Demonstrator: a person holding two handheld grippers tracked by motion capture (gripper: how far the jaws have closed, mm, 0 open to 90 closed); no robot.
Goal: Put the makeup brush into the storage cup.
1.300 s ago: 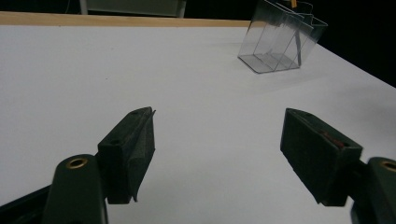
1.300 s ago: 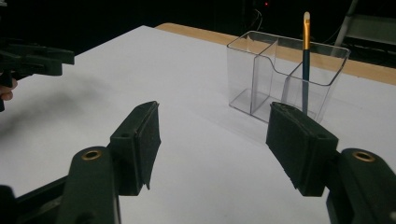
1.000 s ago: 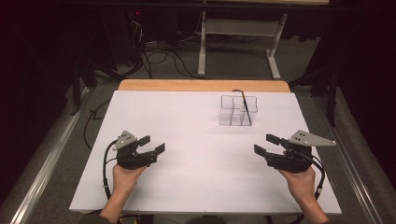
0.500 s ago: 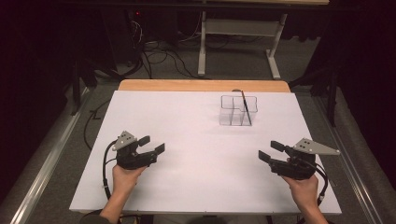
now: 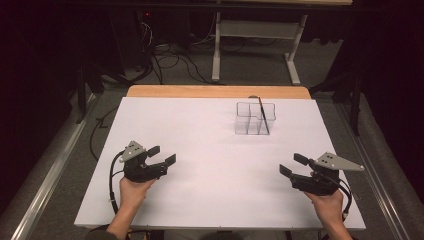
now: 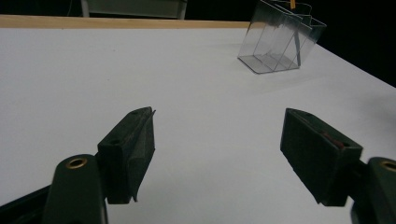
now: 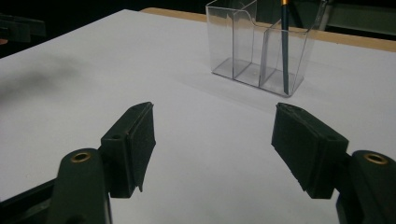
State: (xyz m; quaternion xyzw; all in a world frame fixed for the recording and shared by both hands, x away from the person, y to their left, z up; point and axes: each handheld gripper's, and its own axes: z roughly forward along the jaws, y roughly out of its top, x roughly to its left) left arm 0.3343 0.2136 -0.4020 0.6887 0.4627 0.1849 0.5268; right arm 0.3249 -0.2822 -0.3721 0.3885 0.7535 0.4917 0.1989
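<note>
While both rest apart, left claw (image 5: 162,154) gaping empty, right claw (image 5: 294,164) just widened, empty.

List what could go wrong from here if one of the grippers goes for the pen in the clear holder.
1. The clear holder looks light and stands free on the white table; a push from the open right gripper could slide or tip it.
2. The pen leans inside one narrow compartment, so wide jaws may strike the wall instead of closing on it.
3. The left gripper is farther away, so its reach is longer.
</note>
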